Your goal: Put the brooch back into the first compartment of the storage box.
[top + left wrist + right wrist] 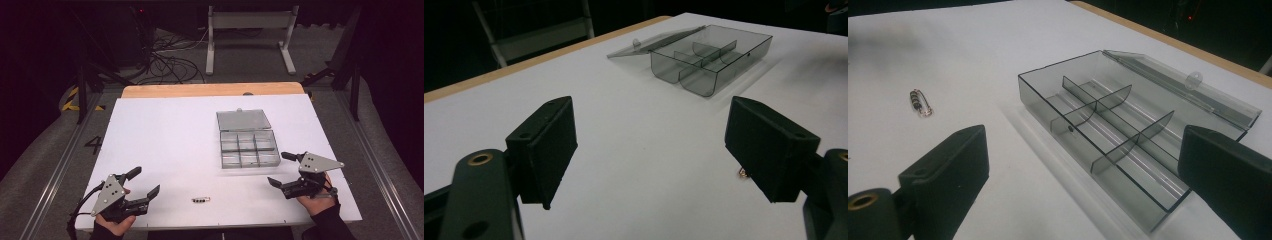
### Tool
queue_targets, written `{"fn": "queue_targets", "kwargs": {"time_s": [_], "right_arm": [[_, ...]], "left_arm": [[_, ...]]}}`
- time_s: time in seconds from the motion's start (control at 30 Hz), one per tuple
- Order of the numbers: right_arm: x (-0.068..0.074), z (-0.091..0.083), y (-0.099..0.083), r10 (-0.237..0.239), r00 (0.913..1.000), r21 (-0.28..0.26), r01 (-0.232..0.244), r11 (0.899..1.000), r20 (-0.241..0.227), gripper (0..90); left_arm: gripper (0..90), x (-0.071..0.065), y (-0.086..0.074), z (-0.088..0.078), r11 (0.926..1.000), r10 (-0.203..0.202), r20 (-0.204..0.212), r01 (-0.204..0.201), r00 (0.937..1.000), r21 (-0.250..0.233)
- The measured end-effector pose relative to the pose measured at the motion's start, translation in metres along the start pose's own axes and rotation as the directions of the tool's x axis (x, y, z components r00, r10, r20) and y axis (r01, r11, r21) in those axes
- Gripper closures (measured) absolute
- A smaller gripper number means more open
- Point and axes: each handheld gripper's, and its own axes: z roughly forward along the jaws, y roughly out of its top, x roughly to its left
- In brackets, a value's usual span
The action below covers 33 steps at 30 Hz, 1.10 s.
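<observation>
White table [165,150]: small metal piece [200,200] lies crosswise; both hand-held grippers spread, empty.

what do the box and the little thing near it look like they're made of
Box: likely smoky clear plastic, glossy; the dividers and table show through its walls. Small pin: probably metal; it glints, with what look like dark beads along it, too small to be sure.

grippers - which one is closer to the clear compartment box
The right gripper: it sits just off the near right corner of the open compartment box. The left gripper is at the near left of the table, beyond the small metal piece.
</observation>
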Motion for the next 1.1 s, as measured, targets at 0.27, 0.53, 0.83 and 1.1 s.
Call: {"fn": "queue_targets", "kwargs": {"time_s": [0.27,0.53,0.83,1.1], "right_arm": [[0.000,-0.001,0.001,-0.009,1.0000,0.001,0.009,1.000,-0.003,7.3],[0.001,0.000,0.003,-0.011,0.9999,0.008,0.011,1.000,-0.006,7.4],[0.001,0.002,0.008,-0.012,0.9997,0.020,0.013,1.000,-0.022,8.1],[0.003,0.003,0.015,-0.017,0.9991,0.029,0.019,0.999,-0.038,8.7]], "left_arm": [[21.2,-0.001,0.001,0.000,1.0000,0.001,0.008,-0.001,1.0000,0.001],[21.9,-0.001,0.000,-0.001,1.0000,0.002,0.003,-0.002,1.0000,0.002],[22.3,0.002,0.001,0.000,0.9997,-0.026,0.007,0.026,0.9996,0.004],[22.6,0.002,0.001,-0.002,0.9998,-0.019,-0.002,0.019,0.9998,-0.001]]}}
